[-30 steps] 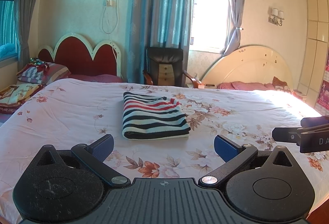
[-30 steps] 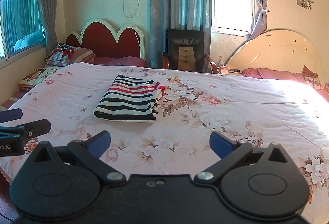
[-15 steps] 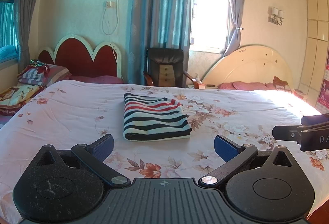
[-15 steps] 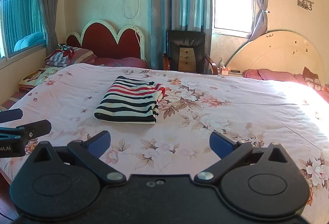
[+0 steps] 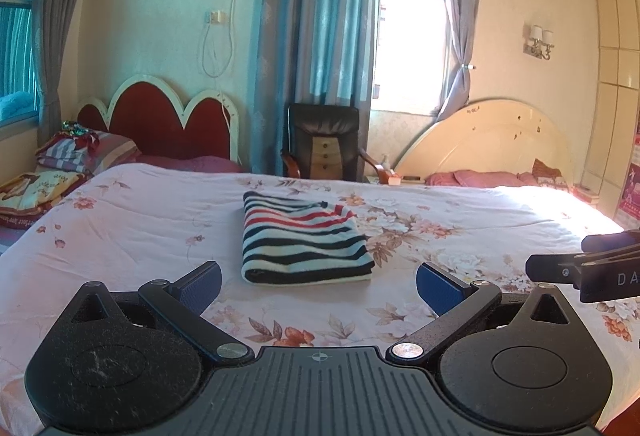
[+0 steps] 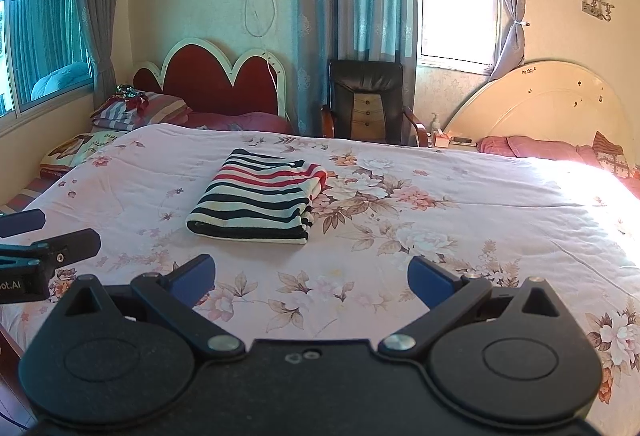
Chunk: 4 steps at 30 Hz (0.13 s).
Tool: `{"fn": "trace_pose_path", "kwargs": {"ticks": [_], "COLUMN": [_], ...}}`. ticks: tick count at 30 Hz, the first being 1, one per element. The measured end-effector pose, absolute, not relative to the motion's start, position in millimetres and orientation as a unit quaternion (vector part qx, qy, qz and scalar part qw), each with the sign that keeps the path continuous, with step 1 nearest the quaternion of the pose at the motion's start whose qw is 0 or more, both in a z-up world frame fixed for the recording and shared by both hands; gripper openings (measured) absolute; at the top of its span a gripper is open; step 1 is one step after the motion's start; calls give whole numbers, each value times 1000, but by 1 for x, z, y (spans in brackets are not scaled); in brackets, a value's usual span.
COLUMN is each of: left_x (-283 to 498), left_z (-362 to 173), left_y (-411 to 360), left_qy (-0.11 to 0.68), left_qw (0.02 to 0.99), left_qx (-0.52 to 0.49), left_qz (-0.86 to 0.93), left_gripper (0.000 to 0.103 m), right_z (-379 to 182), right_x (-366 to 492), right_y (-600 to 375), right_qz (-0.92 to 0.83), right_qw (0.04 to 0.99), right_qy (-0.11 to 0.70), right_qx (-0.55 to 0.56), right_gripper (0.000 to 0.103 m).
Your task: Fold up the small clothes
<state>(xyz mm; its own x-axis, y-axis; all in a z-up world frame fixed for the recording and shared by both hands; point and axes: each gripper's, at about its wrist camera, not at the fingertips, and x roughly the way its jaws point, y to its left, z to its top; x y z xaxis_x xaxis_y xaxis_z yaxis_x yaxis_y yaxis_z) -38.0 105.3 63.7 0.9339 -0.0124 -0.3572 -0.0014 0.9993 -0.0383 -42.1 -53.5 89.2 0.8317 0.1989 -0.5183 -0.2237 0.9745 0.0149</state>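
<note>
A striped garment (image 5: pixel 302 238) in black, white and red lies folded in a neat rectangle on the pink floral bedspread (image 5: pixel 132 224); it also shows in the right wrist view (image 6: pixel 258 195). My left gripper (image 5: pixel 318 286) is open and empty, held above the bed just short of the garment's near edge. My right gripper (image 6: pixel 310 280) is open and empty, held above the bed, nearer than the garment and to its right. Each gripper shows at the edge of the other's view: the right one (image 5: pixel 560 268), the left one (image 6: pixel 48 236).
Folded bedding and pillows (image 5: pixel 60 171) are stacked at the far left. A red headboard (image 5: pixel 160 119), a dark chair (image 5: pixel 324 141) and a cream headboard (image 5: pixel 492 139) stand beyond the bed. Pink pillows (image 6: pixel 536 147) lie at the far right.
Both grippers have drifted slightly; the folded garment sits a little lower and nearer in both views. Both stay open and empty, and the garment has not moved.
</note>
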Motion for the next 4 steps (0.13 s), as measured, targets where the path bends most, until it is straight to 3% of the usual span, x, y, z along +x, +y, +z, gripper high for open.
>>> {"fn": "trace_pose_path", "kwargs": {"ticks": [4], "left_x": [-37], "left_z": [65], "left_y": [104], "left_qy": [183], "left_qw": [983], "left_qx": [-20], "left_qz": [-6], "left_gripper": [103], "right_z": [89], "right_x": [-41], "right_y": [-51], "right_qz": [115], "right_qw": [956], "right_qy": [268], "right_qx": [-23], "right_gripper": [102]}}
